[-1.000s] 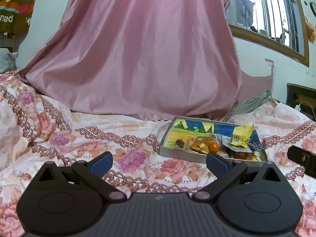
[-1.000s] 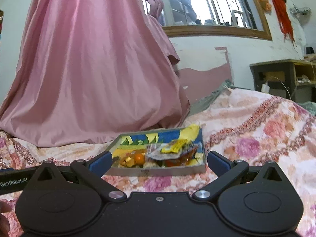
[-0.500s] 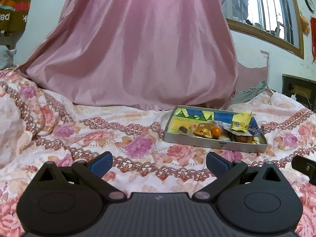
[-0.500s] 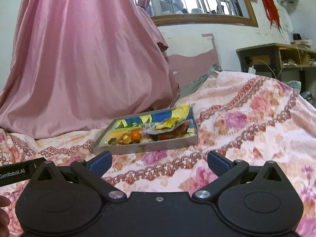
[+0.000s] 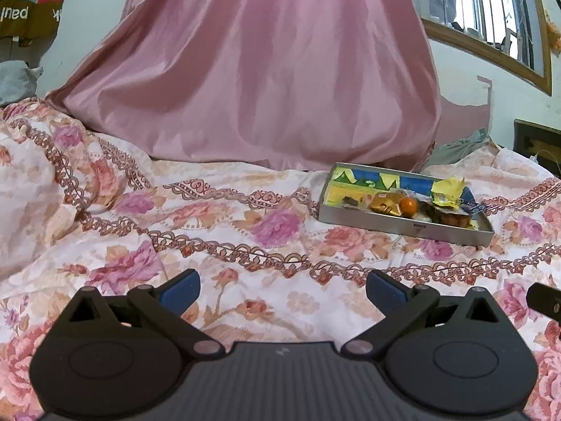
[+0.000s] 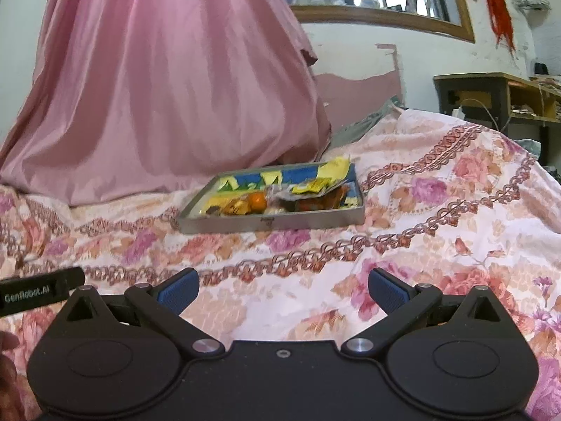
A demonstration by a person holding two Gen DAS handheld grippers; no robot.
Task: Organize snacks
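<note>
Left wrist view: the left claw (image 5: 282,290) hangs released over the floral bedspread (image 5: 217,224); the shallow grey metal tray (image 5: 403,226) of wrapped snacks (image 5: 413,205) lies at two o'clock.

Right wrist view: the right claw (image 6: 283,289) is released, empty; the tray (image 6: 273,222) sits at twelve o'clock, well apart.

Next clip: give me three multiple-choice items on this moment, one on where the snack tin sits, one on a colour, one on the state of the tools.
1. Where does the shallow grey metal tin of snacks rest?
A. on the floral bedspread
B. on the wooden shelf
C. on the window sill

2. What colour is the small round fruit in the tin?
A. green
B. orange
C. purple

3. How do the left tool and right tool stand?
A. both shut on wrappers
B. left shut, right open
C. both open and empty

Answers:
1 A: the floral bedspread lies under the tin on all sides.
2 B: it shows orange in both views.
3 C: each pair of blue pads stands wide apart with only bedspread between.
</note>
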